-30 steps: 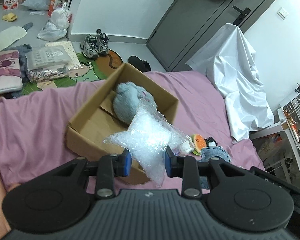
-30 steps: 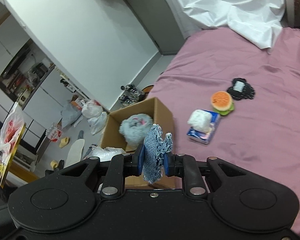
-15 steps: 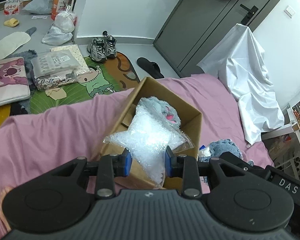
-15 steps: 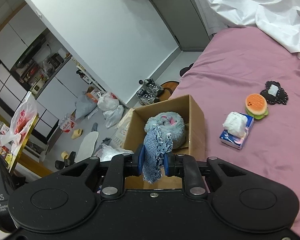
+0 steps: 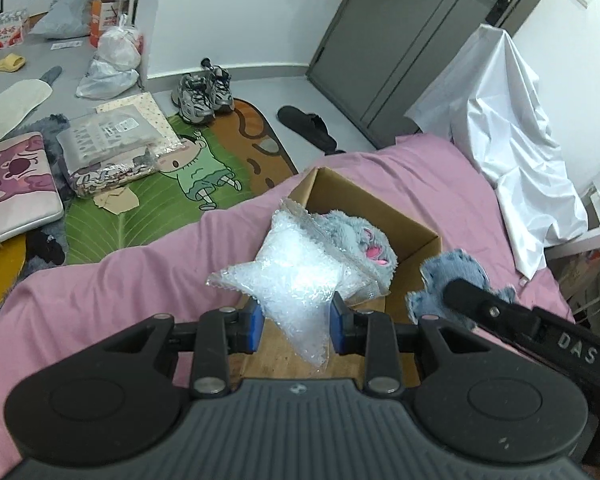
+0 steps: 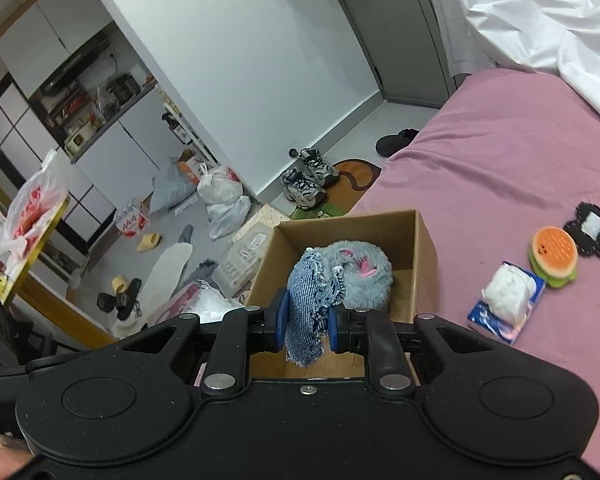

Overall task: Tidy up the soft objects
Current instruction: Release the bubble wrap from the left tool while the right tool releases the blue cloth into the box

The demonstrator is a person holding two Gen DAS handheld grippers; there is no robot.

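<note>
From the left wrist, the left gripper [image 5: 296, 318] pinches a crinkly clear bubble-wrap bag [image 5: 296, 276] over the cardboard box [image 5: 416, 240] on the pink bed [image 5: 100, 300]. From the right wrist, the right gripper [image 6: 305, 322] clamps a frayed denim scrap [image 6: 310, 300] above that box, where a fluffy grey plush [image 6: 364, 276] lies.

My bubble wrap bag [image 5: 296, 280] hides much of the grey plush [image 5: 360, 248] and the box [image 5: 412, 232] floor; my denim scrap [image 6: 312, 300] covers the plush's left side.
</note>
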